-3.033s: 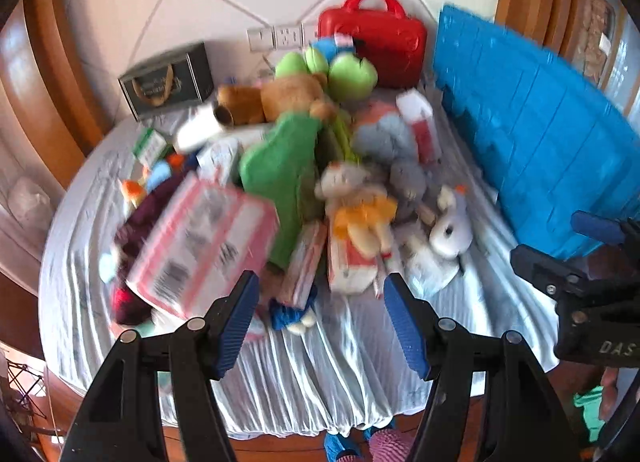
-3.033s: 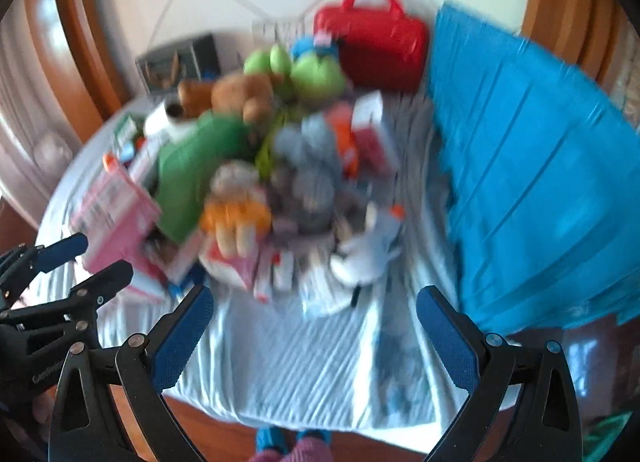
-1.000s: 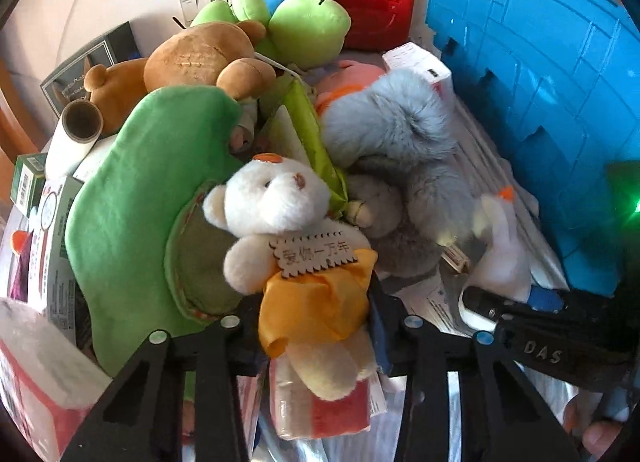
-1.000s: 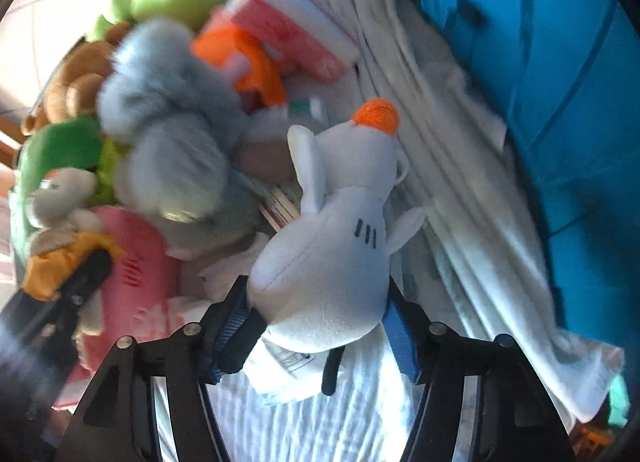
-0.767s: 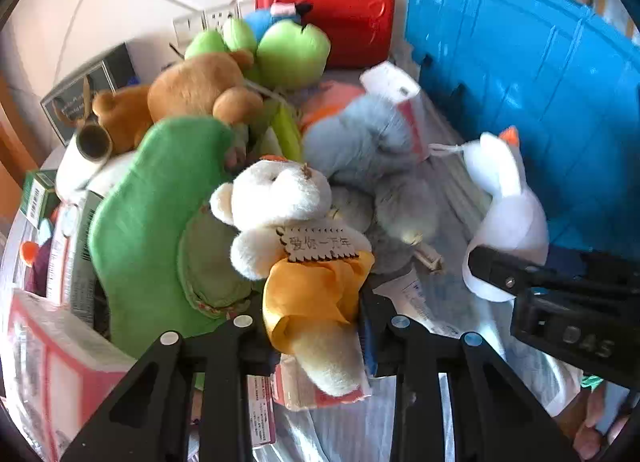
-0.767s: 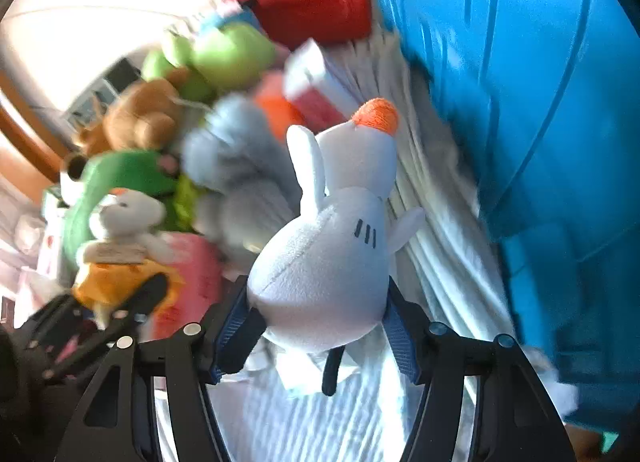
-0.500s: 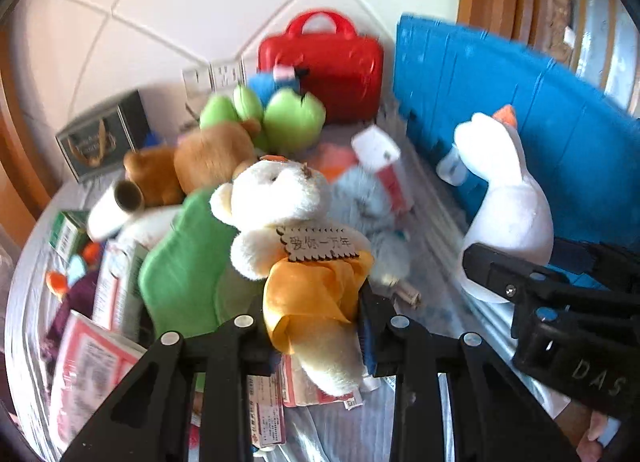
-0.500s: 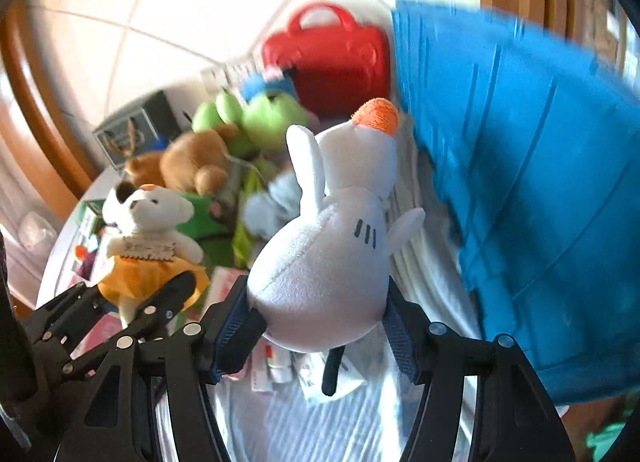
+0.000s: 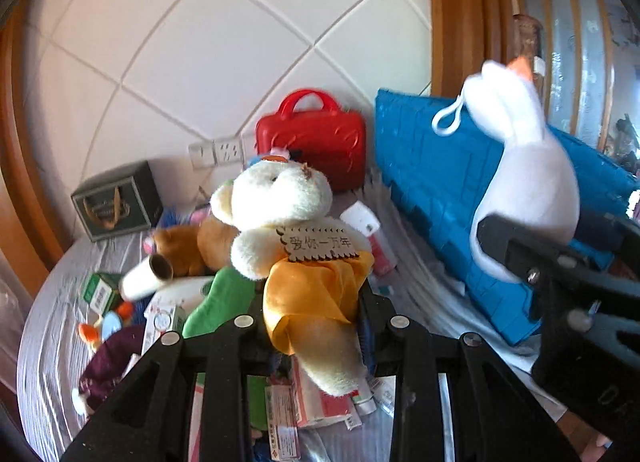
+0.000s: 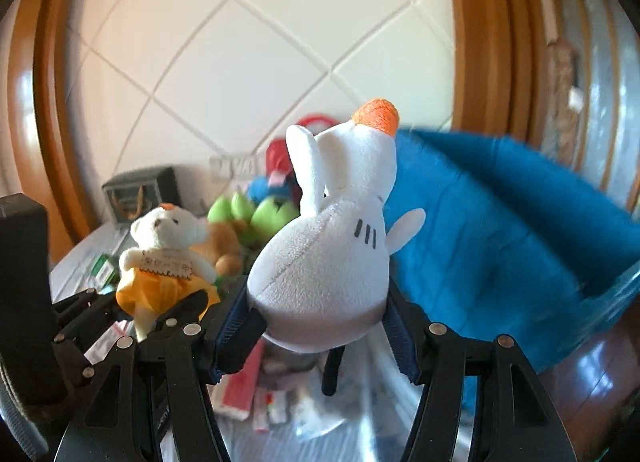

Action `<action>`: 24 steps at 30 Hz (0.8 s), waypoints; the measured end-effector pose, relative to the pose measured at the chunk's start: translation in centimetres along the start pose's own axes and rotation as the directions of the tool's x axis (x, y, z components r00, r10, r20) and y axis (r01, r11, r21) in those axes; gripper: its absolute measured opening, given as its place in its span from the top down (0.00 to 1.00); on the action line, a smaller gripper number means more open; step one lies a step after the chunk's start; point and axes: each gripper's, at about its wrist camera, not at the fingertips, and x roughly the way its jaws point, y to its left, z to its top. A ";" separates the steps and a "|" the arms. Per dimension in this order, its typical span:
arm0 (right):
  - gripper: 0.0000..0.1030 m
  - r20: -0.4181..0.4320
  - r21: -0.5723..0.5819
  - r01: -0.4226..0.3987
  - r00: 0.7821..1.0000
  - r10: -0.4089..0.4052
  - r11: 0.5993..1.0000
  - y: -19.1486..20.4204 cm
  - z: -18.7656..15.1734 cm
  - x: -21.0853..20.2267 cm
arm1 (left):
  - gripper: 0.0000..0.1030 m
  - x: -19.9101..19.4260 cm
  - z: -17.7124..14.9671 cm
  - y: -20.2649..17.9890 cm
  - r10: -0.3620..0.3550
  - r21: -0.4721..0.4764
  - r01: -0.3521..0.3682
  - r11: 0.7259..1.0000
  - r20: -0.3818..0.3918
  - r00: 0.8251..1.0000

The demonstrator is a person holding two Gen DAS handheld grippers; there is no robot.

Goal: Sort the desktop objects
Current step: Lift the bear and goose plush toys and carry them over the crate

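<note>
Setting: a table draped in a pale wrinkled cloth (image 9: 52, 326), set against a white tiled wall, is heaped with soft toys and cartons, with a red carry case (image 9: 316, 142), a dark green gift box (image 9: 116, 202) and a blue crate (image 9: 448, 190) at its back and side. Item one: a cream teddy bear (image 9: 288, 222) in an orange dress, tagged with a scalloped wooden plaque in Chinese characters, is clamped at the waist by the left gripper (image 9: 316, 314) and held above the pile. Item two: a white plush goose (image 10: 332, 258) with an orange beak is gripped at the body by the right gripper (image 10: 320, 338), in front of the crate; print on the cartons is too small to be read.
</note>
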 end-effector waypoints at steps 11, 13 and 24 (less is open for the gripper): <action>0.38 0.142 0.022 0.128 0.981 -0.130 0.992 -6.8 3.6 -3.7 | 0.72 -1.7 4.9 -7.0 -0.095 0.051 0.089 0.995 0.111 0.989; 0.38 0.152 0.029 0.147 0.977 -0.150 0.989 -9.2 4.4 -3.8 | 0.72 -1.7 6.2 -9.3 -0.109 0.060 0.102 0.993 0.131 0.985; 0.38 0.078 -0.068 0.238 0.969 -0.232 0.969 -27.4 10.5 0.0 | 0.72 2.6 15.7 -25.0 -0.122 0.041 0.118 0.992 0.111 0.986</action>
